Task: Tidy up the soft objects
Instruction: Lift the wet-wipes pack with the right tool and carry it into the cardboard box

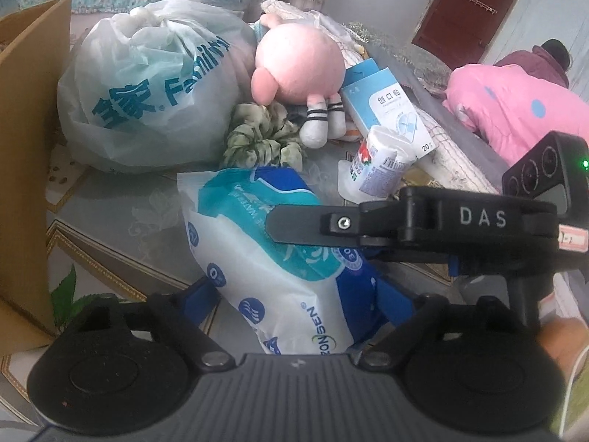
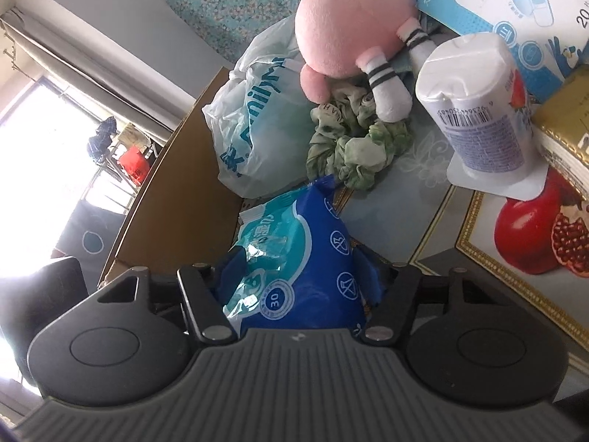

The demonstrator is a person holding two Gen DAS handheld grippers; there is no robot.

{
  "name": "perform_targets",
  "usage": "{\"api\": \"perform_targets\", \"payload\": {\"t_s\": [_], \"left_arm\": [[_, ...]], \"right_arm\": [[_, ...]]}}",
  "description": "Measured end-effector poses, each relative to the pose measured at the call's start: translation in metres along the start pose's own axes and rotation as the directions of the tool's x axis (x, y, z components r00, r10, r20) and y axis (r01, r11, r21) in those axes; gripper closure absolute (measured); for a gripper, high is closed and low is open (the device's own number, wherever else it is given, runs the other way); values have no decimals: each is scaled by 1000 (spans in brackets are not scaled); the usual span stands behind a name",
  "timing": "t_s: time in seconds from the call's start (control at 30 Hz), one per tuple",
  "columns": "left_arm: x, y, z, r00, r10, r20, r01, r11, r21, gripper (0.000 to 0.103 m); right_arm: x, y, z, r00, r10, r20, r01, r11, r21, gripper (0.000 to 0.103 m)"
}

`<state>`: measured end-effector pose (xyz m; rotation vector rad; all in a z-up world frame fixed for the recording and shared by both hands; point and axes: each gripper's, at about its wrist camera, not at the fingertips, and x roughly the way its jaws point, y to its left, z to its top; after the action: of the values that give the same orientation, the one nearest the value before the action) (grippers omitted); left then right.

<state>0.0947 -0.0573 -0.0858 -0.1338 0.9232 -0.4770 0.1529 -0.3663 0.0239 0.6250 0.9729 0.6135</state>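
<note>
A blue and white wet-wipes pack (image 1: 272, 254) sits between the fingers of both grippers. My left gripper (image 1: 298, 294) is shut on its near end. My right gripper (image 2: 298, 287) is shut on the same pack (image 2: 294, 258); it reaches in from the right in the left wrist view (image 1: 423, 221). Behind the pack lie a green scrunchie (image 1: 263, 138), a pink plush toy (image 1: 298, 70) with striped legs, and a white plastic bag (image 1: 147, 84) with teal print. The same scrunchie (image 2: 353, 143), plush (image 2: 349, 25) and bag (image 2: 254, 125) show in the right wrist view.
A cardboard box (image 1: 25, 147) stands at the left. A blue plaster box (image 1: 390, 107) and a white yogurt cup (image 1: 379, 165) lie at the right on the patterned table (image 1: 121, 221). A gold-edged box (image 2: 563, 121) is beside the cup (image 2: 478, 110). A person in pink (image 1: 515, 107) is beyond the table.
</note>
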Motion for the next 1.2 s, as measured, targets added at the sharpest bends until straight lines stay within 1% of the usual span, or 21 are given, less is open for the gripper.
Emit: {"api": "perform_targets", "payload": {"t_s": [0.1, 0.2, 0.27, 0.37, 0.47, 0.57, 0.67, 0.73, 0.83, 0.9, 0.97, 1.07, 1.13, 1.2], "left_arm": [[-2, -2, 1, 1000, -4, 7, 4, 1000, -8, 20], [-5, -6, 1, 1000, -1, 14, 1, 1000, -1, 22], [-9, -9, 2, 1000, -1, 18, 1, 1000, -2, 23], [-21, -15, 4, 999, 1, 45, -1, 1000, 9, 24], [-39, -23, 10, 996, 11, 91, -13, 999, 30, 24], [-61, -28, 18, 989, 27, 146, -34, 998, 47, 24], [-89, -27, 31, 976, 52, 212, -64, 997, 51, 24], [-107, -22, 41, 965, 76, 252, -89, 995, 40, 24], [-134, -5, 55, 949, 119, 294, -127, 992, 9, 24], [-150, 13, 66, 944, 145, 298, -142, 989, -32, 24], [-166, 38, 80, 941, 176, 288, -160, 984, -79, 24], [-183, 76, 99, 941, 215, 261, -182, 973, -145, 25], [-191, 102, 113, 941, 244, 236, -204, 962, -181, 25], [-194, 131, 127, 945, 260, 197, -215, 951, -224, 25]], "right_arm": [[-1, -1, 0, 1000, 7, 2, -7, 1000, 17, 43], [-5, 0, 1, 1000, 14, 8, -14, 1000, 19, 46], [-8, 3, 1, 1000, 16, 14, -16, 1000, 14, 47], [-17, 14, 3, 999, 27, 35, -27, 1000, -2, 47], [-28, 28, 9, 997, 46, 63, -44, 999, -28, 47], [-37, 51, 20, 993, 74, 90, -67, 995, -73, 47], [-40, 78, 35, 989, 112, 100, -99, 986, -131, 47], [-36, 101, 49, 985, 149, 89, -132, 976, -174, 47], [-18, 135, 70, 979, 195, 54, -178, 958, -225, 47], [2, 161, 84, 975, 220, 15, -208, 943, -261, 47], [27, 187, 99, 970, 241, -36, -241, 929, -279, 47], [69, 221, 119, 962, 250, -106, -270, 921, -279, 47], [98, 239, 131, 958, 247, -144, -279, 921, -273, 47], [130, 256, 141, 954, 234, -188, -277, 928, -251, 47]]}}
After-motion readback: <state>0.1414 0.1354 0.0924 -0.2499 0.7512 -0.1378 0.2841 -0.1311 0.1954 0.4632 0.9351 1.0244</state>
